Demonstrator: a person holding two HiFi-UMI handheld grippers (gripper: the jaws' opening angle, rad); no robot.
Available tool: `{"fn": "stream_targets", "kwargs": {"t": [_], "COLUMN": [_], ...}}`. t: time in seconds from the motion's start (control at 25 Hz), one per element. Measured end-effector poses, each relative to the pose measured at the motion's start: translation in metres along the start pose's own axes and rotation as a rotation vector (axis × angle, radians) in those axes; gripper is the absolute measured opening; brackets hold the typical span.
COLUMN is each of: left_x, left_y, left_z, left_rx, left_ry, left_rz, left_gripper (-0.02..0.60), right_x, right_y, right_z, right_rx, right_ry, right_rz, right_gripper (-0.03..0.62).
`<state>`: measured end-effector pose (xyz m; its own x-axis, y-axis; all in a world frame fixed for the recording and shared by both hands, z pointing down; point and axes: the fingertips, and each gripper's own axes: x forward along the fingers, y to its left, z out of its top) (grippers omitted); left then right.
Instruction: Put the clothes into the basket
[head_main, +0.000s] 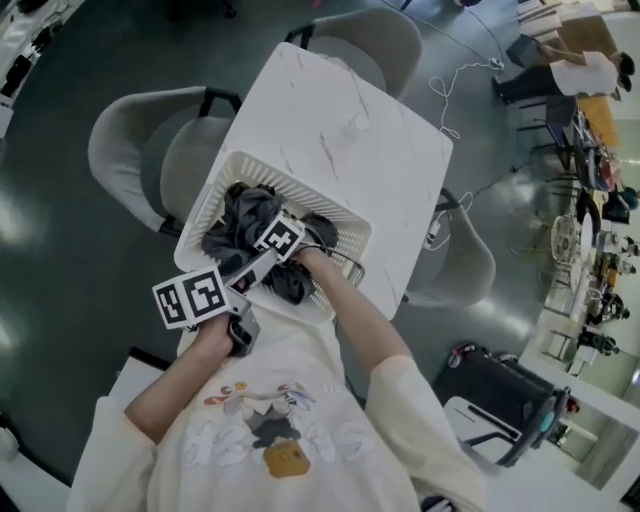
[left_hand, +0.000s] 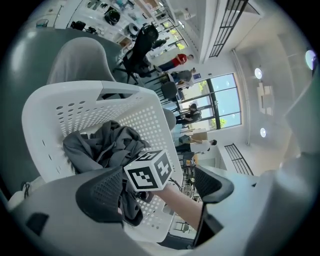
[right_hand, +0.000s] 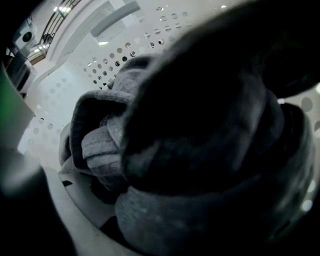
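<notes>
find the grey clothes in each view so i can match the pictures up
Head view: the grey clothes lie bundled inside the white basket, left of centre.
Left gripper view: left of centre, heaped against the basket's perforated wall.
Right gripper view: close up, filling most of the picture.
Shared landmark: the white basket; its perforated wall shows beside the clothes in all three views.

Basket (head_main: 205, 215) white, its walls dotted with round holes; clothes (head_main: 240, 218) inside dark grey; table (head_main: 345, 130) white marble with faint grey veins; chairs (head_main: 120, 140) left and far pale grey; floor (head_main: 60, 90) dark grey-green; marker cubes (head_main: 190, 297) black squares on white; near, the person's shirt (head_main: 270, 440) cream with grey, red and tan print.
</notes>
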<state>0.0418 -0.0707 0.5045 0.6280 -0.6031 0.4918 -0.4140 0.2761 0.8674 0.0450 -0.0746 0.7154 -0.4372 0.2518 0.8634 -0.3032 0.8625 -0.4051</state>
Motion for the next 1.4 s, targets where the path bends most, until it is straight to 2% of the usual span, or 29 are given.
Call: {"fn": "stream_targets", "kwargs": {"t": [0.16,0.28,0.4,0.6,0.8,1.04,1.4], "left_x": [0.0,0.001,0.003,0.001,0.001,-0.001,0.005], "left_y": [-0.001,-0.002,-0.002,-0.002,-0.003,-0.005,-0.006], "left_z": [0.001,0.002,0.003,0.002,-0.001,-0.005,-0.007], "left_rx": [0.01,0.022,0.016,0.003,-0.003,0.011,0.043], "left_ry": [-0.006,-0.007,-0.01,-0.01,-0.002,0.017,0.029], "left_rz": [-0.006,-0.015,-0.036,-0.058,-0.077,-0.08,-0.067], "left_gripper": [0.457,0.457,0.457,0.457,0.457,0.456,0.453], "right_x": [-0.011,-0.02,-0.03,-0.048,-0.06,-0.075,-0.067], "right_y": [-0.004,-0.008,-0.01,-0.007,-0.008,0.009,0.014], "right_z": [-0.001,-0.002,0.0,0.006,0.003,0.018,0.015], "right_rx": [0.018,0.031,0.038,0.021,0.07,0.153,0.193], "right_ry": [-0.011,-0.02,-0.032,-0.055,-0.111,-0.235,-0.279], "right_rz": [-0.034,-0.06,-0.082,-0.11,-0.158,-0.126,-0.154], "right_gripper": [0.384,0.455,0.482,0.488,0.488,0.488,0.488]}}
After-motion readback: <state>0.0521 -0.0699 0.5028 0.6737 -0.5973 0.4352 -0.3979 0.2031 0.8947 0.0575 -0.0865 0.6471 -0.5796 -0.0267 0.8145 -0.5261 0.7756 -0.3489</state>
